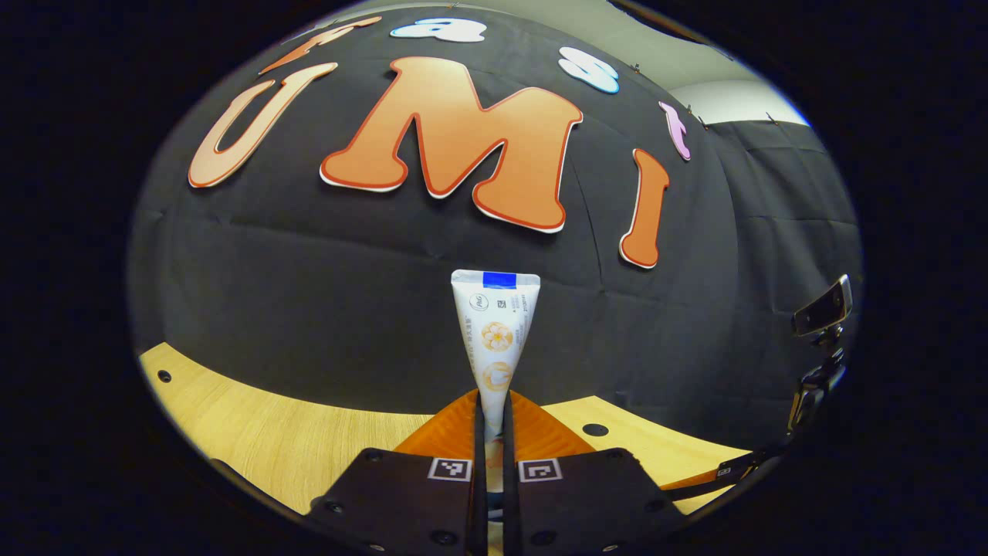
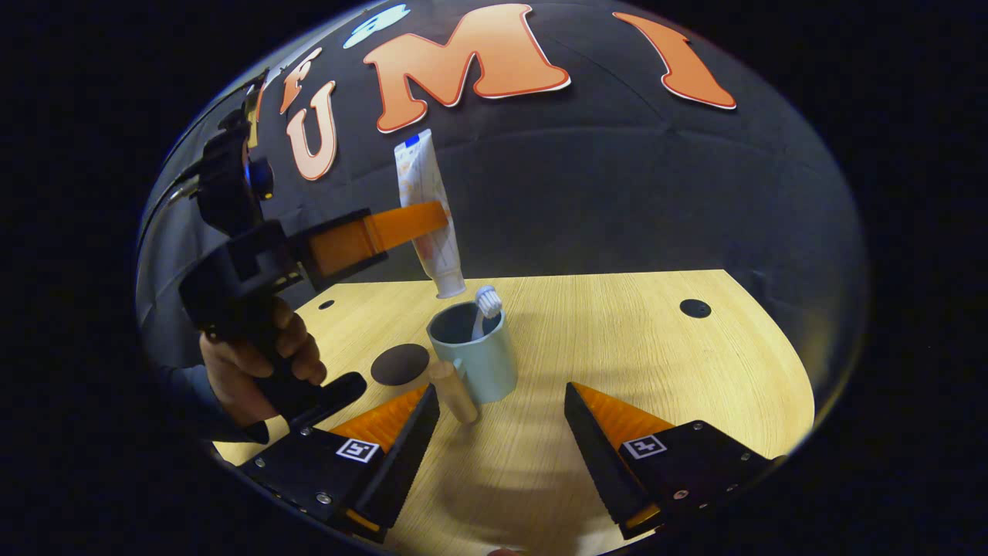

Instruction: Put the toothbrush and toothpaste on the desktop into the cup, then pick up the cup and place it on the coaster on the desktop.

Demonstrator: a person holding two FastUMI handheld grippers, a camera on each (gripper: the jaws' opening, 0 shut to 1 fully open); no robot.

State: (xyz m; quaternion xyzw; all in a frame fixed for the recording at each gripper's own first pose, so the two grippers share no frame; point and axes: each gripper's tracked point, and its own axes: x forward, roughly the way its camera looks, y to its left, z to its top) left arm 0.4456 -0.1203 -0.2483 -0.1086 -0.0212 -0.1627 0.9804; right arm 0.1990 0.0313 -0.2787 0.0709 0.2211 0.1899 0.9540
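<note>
While left gripper [image 2: 432, 224] clamps toothpaste [image 2: 428, 216] upright just above cup [image 2: 475, 359], toothbrush [image 2: 485, 307] stands inside cup; coaster [image 2: 399, 364] just left; right gripper [image 2: 502, 409] fingers apart, near cup.

No wording can be made out. Small print and round emblems are seen on the toothpaste [image 1: 495, 332], but they are too fine to be read. Square black-and-white coded markers [image 1: 450, 469] are carried on the left gripper [image 1: 494, 401] and the right gripper [image 2: 502, 390]
</note>
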